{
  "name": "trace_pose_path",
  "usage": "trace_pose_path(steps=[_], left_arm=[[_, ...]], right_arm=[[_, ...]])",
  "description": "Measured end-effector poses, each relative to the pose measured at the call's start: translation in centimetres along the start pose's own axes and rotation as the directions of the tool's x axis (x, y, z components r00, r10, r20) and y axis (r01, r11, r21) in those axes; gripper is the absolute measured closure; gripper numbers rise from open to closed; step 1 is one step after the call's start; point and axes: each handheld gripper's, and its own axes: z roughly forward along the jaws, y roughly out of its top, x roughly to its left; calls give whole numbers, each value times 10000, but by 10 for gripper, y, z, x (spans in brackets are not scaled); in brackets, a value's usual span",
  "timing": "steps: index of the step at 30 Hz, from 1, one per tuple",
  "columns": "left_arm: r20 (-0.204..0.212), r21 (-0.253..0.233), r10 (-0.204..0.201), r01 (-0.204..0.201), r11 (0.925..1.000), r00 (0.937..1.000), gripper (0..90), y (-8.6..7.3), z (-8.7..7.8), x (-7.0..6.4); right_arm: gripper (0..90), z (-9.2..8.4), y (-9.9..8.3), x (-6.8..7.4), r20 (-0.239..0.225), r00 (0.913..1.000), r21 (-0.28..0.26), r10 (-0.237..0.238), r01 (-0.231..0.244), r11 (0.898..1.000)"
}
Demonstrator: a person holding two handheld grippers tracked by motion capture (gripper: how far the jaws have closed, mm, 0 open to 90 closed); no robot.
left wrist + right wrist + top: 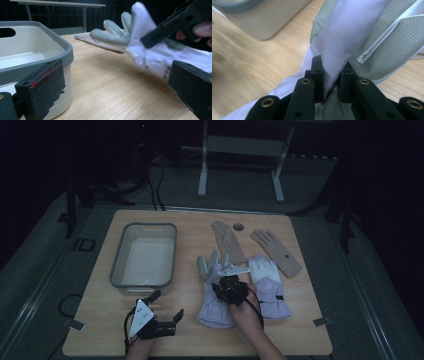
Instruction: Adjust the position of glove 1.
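Right gripper (331,86) clamped on lavender ski glove (216,306).
Four gloves counted (two lavender, two beige (276,251)); one grey bin (143,255); left gripper (167,306) jaws apart.

Two black handheld grippers, left gripper (167,306) wearing a grey three-cornered plate and red-scuffed pads, right gripper (331,83) showing brass-ringed screws, trailing black cables

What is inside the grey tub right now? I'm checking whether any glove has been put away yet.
The grey tub holds nothing: the high view shows its pale floor bare. In the left gripper view its near wall hides part of the floor.
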Motion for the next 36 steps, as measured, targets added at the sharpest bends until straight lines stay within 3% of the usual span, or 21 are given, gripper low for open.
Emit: trace_pose_path(steps=[2, 8, 13, 17, 23, 30, 34, 36], left_arm=[[11, 9, 15, -15, 10000, 10000, 13, 0, 0, 0], [90, -6, 4, -4, 10000, 10000, 13, 0, 1, 1], [122, -3, -53, 53, 10000, 9999, 14, 0, 1, 2], [243, -88, -46, 48, 10000, 9997, 13, 1, 0, 1], [227, 27, -30, 29, 10000, 9997, 13, 0, 1, 1], [252, 72, -61, 60, 10000, 9997, 13, 0, 1, 1], [232, 73, -41, 40, 10000, 9997, 13, 0, 1, 1], [272, 85, -72, 70, 9999, 9996, 13, 0, 2, 1]], right_arm=[[779, 9, -2, -1, -91, 9997, 139, -216, 217, 9997], [759, 38, -18, -8, -212, 9998, 856, 2, 16, 9963], [677, 41, -19, -13, -524, 9986, 874, 26, 20, 9962], [485, 38, -16, -14, -543, 9985, 672, -32, 69, 9977], [483, 26, -14, -15, -409, 9986, 259, -330, 341, 9991], [468, 9, -6, -24, -367, 9989, -178, -277, 270, 9995], [435, -3, -2, -36, -106, 9998, -383, -187, 182, 9991], [430, -12, 0, -49, 115, 9999, -563, 25, -19, 9984]])
